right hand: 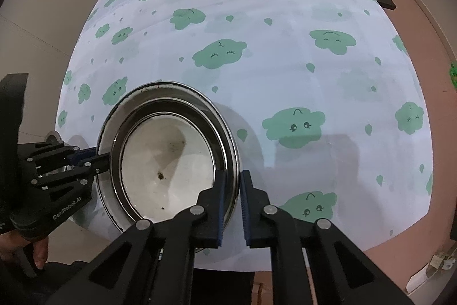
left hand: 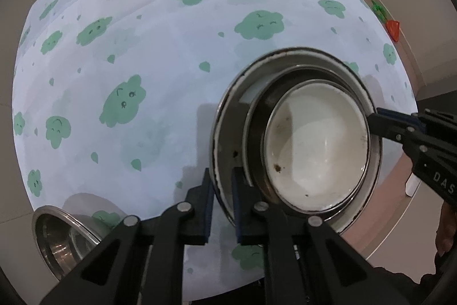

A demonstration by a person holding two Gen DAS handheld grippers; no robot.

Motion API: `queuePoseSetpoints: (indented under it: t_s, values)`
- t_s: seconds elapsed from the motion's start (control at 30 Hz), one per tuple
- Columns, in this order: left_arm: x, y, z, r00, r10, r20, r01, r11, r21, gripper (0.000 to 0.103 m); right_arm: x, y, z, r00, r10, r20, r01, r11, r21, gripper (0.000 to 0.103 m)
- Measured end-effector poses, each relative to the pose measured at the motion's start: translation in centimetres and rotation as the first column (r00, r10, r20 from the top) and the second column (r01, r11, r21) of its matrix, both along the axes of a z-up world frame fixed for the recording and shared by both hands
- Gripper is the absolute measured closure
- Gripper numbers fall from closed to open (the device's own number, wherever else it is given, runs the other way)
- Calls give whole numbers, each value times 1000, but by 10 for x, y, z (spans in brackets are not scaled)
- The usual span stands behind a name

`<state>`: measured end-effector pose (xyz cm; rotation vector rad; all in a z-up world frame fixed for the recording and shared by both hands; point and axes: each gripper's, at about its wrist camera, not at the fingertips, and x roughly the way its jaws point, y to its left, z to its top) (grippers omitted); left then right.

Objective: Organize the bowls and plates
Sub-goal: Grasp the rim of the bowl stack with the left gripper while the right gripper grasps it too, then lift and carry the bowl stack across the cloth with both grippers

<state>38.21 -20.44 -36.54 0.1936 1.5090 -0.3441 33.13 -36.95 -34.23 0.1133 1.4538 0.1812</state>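
Green-cloud tablecloth (left hand: 160, 53) bears steel bowls (left hand: 225, 150), rim clamped by left (left hand: 221, 207) and right hand-held gripper (right hand: 232, 205).

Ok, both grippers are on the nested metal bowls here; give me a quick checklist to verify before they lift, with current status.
1. Left gripper clamped on the outer bowl rim: ok, jaws straddle the wall.
2. Right gripper clamped on the opposite rim: ok.
3. Inner bowls seated: not ok, the innermost bowl sits off-centre and tilted.
4. Bowls clean: not ok, dark specks inside.
5. Spare metal bowl out of the lift path: ok, apart at the table edge.
6. Tablecloth free of the stack: cannot tell.
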Motion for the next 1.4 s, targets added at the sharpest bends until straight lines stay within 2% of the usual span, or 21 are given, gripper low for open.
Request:
queuePoseSetpoints:
  t_s: [0.23,0.53,1.4]
  values:
    - [-10,-12,6,1000,-19,14,19,1000,2,95,-1,-5,3,1000,-10,4,10,1000,-20,92]
    - [-4,0,12,1000,5,20,-5,1000,-4,95,0,0,14,1000,4,21,-4,1000,-22,92]
    - [-13,86,66,974,181,137,-181,983,-10,95,16,84,68,977,185,104,-185,983,-11,92]
